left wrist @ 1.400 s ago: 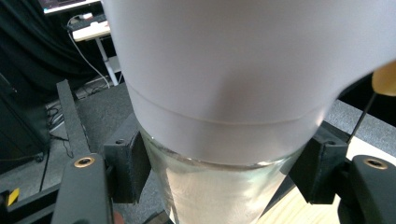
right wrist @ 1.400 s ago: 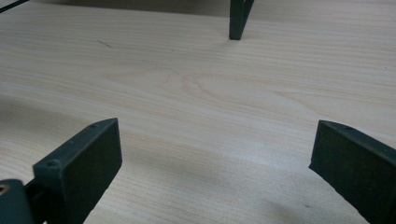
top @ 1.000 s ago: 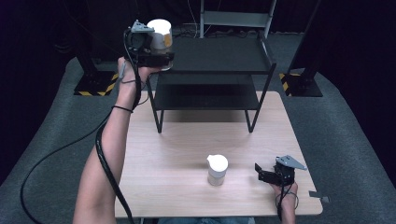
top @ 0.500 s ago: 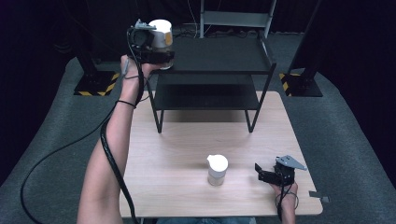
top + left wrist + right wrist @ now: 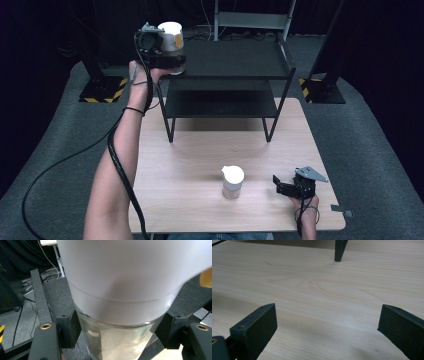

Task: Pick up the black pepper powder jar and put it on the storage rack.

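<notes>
A glass jar (image 5: 170, 39) with a white lid is held at the left end of the black shelf's top tier (image 5: 235, 59), and my left gripper (image 5: 171, 61) is shut on it. In the left gripper view the jar (image 5: 120, 290) is very close. The jaws of the left gripper (image 5: 119, 327) clamp its glass body just under the lid, and white powder shows inside. I cannot tell if its base touches the shelf. A second white-lidded jar (image 5: 233, 181) stands on the wooden table (image 5: 190, 150). My right gripper (image 5: 281, 185) rests open to that jar's right, with bare wood between its jaws (image 5: 327, 327).
The two-tier black metal shelf stands on the table's far half, and one of its legs (image 5: 339, 250) shows ahead of the right gripper. The left gripper's cable (image 5: 60, 160) hangs off the table's left side. Dark floor surrounds the table.
My left gripper has carried the jar slightly up and farther toward the shelf's top. The right gripper and the table jar have not moved.
</notes>
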Available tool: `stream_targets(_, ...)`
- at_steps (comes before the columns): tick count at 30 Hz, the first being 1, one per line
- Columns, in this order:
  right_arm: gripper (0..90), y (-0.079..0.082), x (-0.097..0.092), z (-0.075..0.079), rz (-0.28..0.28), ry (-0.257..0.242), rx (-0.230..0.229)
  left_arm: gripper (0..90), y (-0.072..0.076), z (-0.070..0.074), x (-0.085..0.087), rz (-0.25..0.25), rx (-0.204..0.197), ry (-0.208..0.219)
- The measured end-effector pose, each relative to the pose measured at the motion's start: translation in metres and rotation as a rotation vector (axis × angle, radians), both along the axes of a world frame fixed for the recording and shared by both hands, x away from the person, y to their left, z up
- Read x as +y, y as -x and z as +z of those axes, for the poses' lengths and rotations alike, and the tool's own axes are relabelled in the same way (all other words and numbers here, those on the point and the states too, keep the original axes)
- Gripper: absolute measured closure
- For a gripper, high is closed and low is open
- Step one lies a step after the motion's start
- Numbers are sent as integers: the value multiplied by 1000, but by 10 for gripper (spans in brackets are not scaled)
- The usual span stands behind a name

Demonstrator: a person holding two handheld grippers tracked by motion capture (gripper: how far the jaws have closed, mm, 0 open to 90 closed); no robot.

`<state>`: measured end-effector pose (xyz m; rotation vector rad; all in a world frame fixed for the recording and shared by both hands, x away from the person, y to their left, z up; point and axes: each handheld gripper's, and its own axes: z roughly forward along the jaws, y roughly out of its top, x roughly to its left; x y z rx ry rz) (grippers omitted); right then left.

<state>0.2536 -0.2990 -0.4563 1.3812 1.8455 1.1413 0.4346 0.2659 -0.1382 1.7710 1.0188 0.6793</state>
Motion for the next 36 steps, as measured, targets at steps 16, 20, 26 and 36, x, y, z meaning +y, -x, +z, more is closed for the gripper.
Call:
stream_targets(16, 10, 0, 0, 0, -1, 2, -2, 307, 0, 3, -2, 1, 6, -12)
stream_targets(20, 11, 0, 0, 0, -1, 1, -1, 292, 0, 9, -4, 4, 32, -39)
stream_targets(26, 11, 0, 1, 0, 2, 5, 1, 111, 3, 21, -9, 12, 115, -104)
stream_targets(36, 10, 0, 2, 1, -2, 10, 4, 3, 27, 28, -15, -8, 122, -217)
